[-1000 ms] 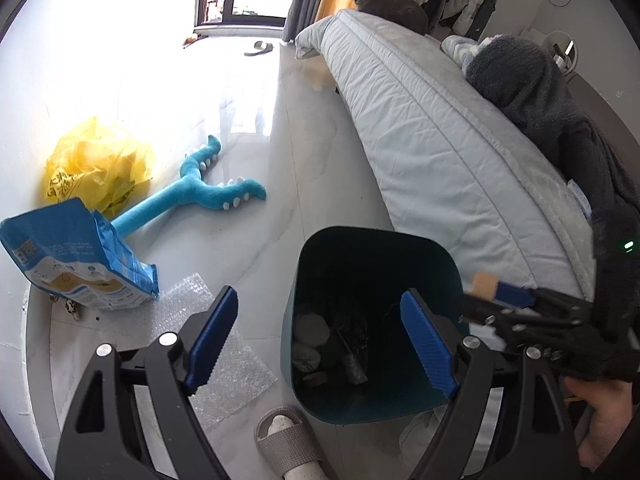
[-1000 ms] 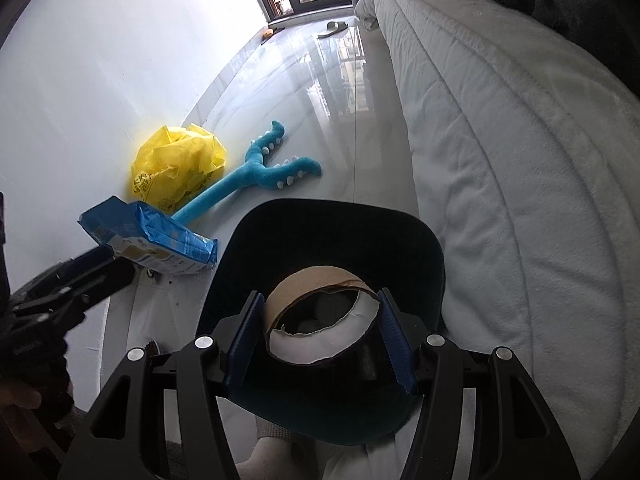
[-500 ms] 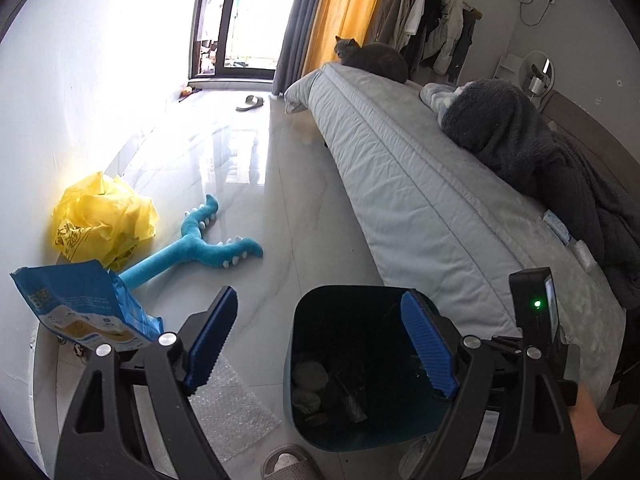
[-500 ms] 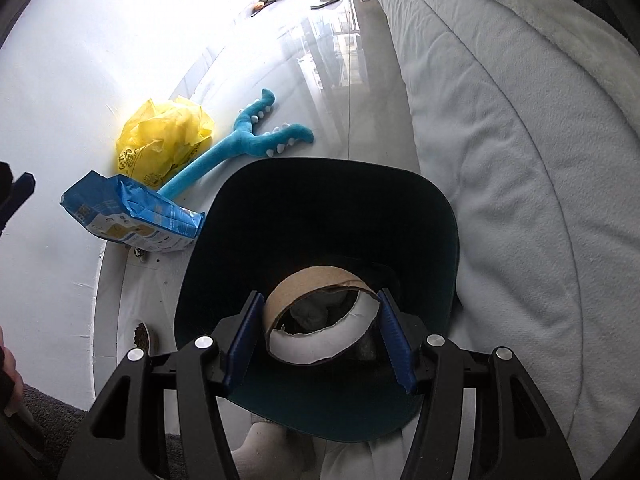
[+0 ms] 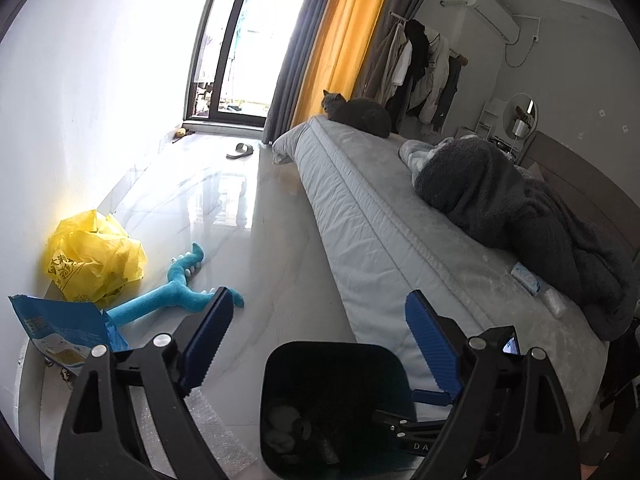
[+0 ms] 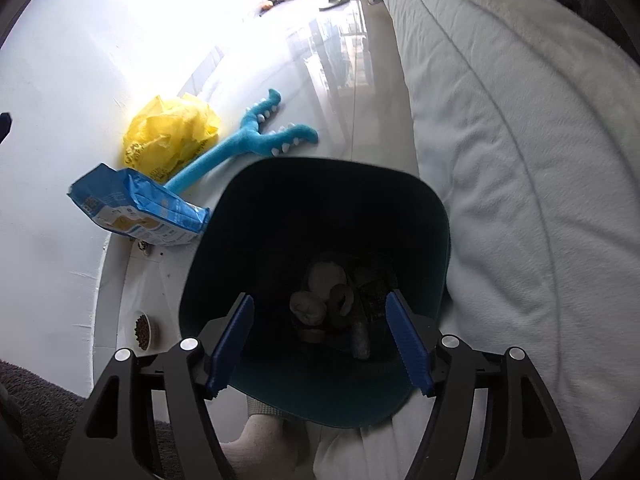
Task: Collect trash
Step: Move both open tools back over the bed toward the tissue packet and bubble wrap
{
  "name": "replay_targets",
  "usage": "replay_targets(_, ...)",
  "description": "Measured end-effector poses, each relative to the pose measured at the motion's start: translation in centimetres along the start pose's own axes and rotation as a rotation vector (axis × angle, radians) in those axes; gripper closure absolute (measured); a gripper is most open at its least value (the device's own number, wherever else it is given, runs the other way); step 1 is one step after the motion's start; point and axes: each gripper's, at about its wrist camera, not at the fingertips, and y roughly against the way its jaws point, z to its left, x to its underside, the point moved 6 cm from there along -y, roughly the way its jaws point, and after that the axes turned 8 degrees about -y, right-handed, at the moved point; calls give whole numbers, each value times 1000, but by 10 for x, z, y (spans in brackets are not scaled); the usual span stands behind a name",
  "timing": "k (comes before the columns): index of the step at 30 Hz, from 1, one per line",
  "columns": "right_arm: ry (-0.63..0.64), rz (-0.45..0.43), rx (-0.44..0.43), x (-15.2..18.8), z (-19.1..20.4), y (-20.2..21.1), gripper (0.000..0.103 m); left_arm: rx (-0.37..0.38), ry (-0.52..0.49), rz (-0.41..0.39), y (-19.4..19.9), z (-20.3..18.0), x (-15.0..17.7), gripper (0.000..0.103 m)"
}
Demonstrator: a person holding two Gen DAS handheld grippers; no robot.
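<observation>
A dark teal trash bin [image 6: 424,216] stands on the floor beside the bed. My right gripper [image 6: 320,344] hangs open and empty over its mouth. Inside lies trash, with a cardboard tape roll [image 6: 340,300] among crumpled pieces. My left gripper [image 5: 316,340] is open and empty, raised above the bin [image 5: 280,364]. A yellow plastic bag [image 5: 92,256] lies crumpled by the wall, also in the right wrist view [image 6: 172,136]. A sheet of bubble wrap [image 5: 216,436] lies on the floor left of the bin.
A blue pet-food bag [image 6: 136,208] and a blue plush toy [image 6: 244,140] lie near the wall. A food bowl [image 6: 142,330] sits by the bin. The bed [image 5: 380,220] runs along the right, with a cat [image 5: 356,114] and dark blanket [image 5: 520,216] on it. A slipper [image 5: 240,150] lies by the window.
My right gripper has opened and the tape roll has dropped into the bin. My left gripper has lifted and tilted up, showing more of the room.
</observation>
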Motion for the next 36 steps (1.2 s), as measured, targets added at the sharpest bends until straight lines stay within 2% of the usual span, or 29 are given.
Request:
replay_targets(6,66,-136,-56,-10,2,47,32,23,-47,-60,8,-33,-25,9)
replay_targets(10,88,-241,-62,-18,-5,83,29,48,-78,-89,11,-57,-36,8)
replay_targets(19,61,-430,25,-36,-60,152,26,87,-153,-118,11,-112,-50,5)
replay_targets(23,35,-502,66,-43,-87,179,23,118,-138,-122,4,-125,-54,5)
replay_targets(29,8,-541,86,-50,-115,196,22,162,-124,-91,-19,-150,-53,5)
replay_targets(36,11,-563,94,-54,-134,211,22,162,-196,-61,-52,-178,-51,5)
